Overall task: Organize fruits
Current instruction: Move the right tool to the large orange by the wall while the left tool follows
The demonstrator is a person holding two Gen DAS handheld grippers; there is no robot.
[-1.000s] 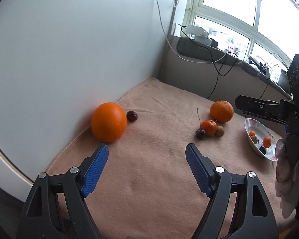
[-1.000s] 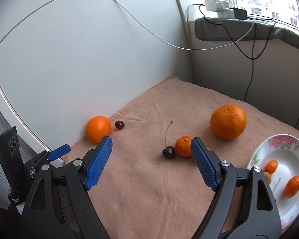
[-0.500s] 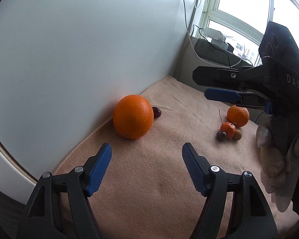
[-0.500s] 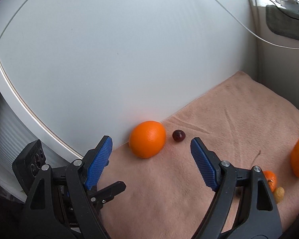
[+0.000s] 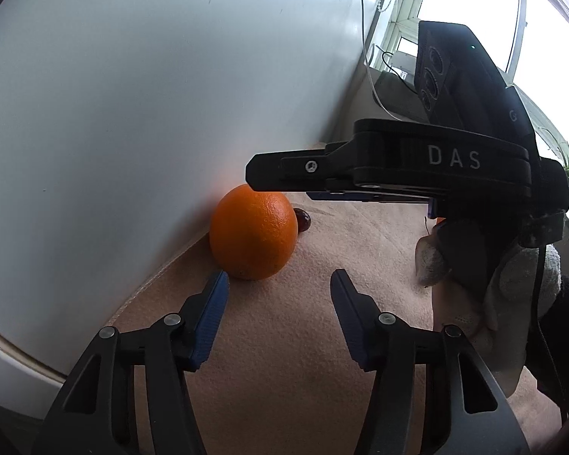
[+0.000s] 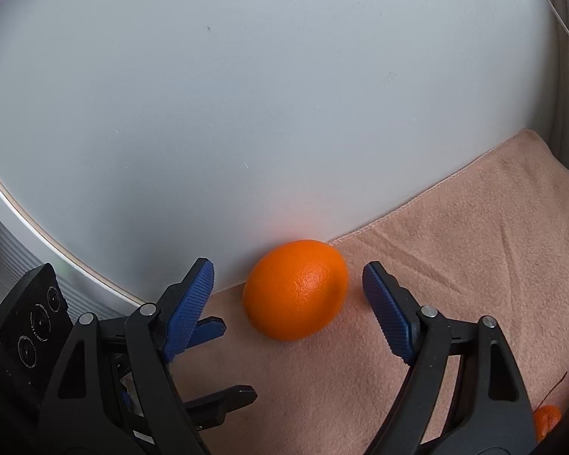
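A large orange [image 5: 253,232] lies on the pink cloth [image 5: 315,379] against the white wall; it also shows in the right wrist view [image 6: 296,290]. A dark cherry [image 5: 302,220] sits just behind it. My left gripper [image 5: 278,284] is open and empty, just short of the orange. My right gripper [image 6: 287,276] is open and empty, its fingers on either side of the orange and a little short of it. From the left wrist view the right gripper's body [image 5: 398,167] reaches in above the orange. A small tangerine [image 6: 547,421] shows at the lower right.
The white wall [image 6: 246,113] stands right behind the orange. The cloth's hem [image 6: 417,201] runs along the wall. A windowsill with cables [image 5: 394,87] is at the far right. The gloved hand [image 5: 512,303] holding the right gripper fills the right side.
Both grippers have moved in toward the large orange by the wall. The right gripper swung left, away from the plate and small fruits, and now frames the orange.
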